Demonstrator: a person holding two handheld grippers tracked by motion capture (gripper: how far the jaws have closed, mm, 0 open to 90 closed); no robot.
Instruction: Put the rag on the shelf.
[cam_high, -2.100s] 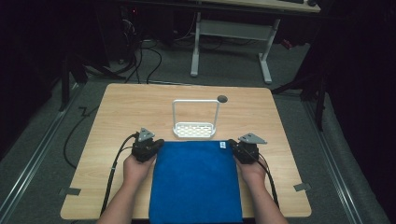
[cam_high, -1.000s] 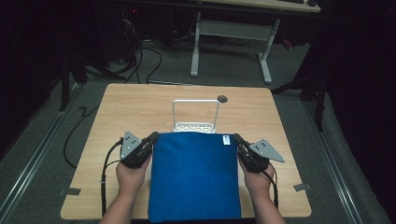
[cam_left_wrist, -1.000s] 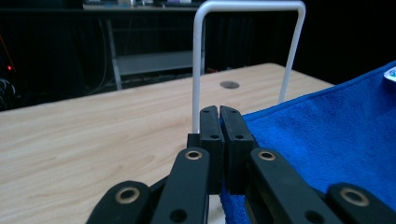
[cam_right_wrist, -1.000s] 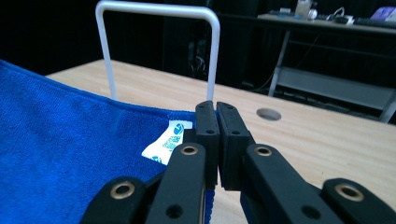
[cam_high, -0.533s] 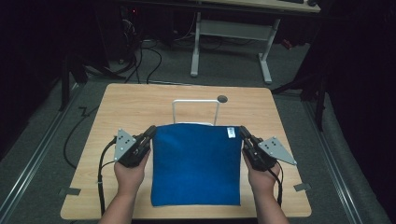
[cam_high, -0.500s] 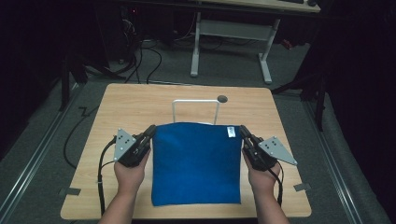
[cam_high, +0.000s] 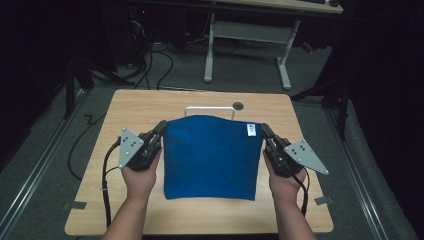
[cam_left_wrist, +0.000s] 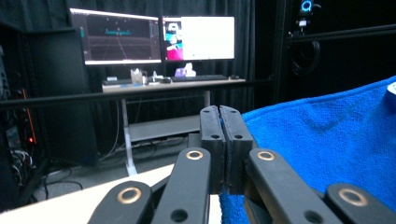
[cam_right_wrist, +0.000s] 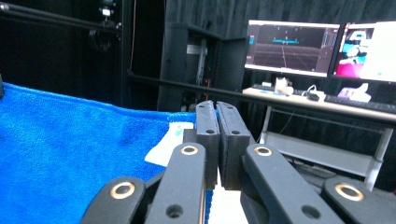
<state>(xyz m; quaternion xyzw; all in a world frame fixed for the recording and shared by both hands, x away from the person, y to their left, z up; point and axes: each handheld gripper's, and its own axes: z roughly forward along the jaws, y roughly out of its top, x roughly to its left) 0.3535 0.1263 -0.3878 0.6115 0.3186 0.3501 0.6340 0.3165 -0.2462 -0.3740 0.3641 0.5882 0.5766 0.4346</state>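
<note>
Towel (cam_high: 210, 157) is way higher now than a couple seconds back, its top edge covering the white rack (cam_high: 209, 109). Left gripper (cam_high: 159, 131) and right gripper (cam_high: 266, 134) each stay clamped on a top corner, towel hanging over the surface (cam_high: 125, 107) — looks like it's going on the rack.

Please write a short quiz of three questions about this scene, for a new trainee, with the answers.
1. True or false: the blue towel is held up by both grippers.
2. What stands behind the towel? A) white wire rack B) red bucket C) glass jar
3. Fill in: the towel's white label is near the ____ gripper.

Key:
1. True. The left gripper and right gripper pinch its top corners.
2. A, the white wire rack.
3. right
</note>
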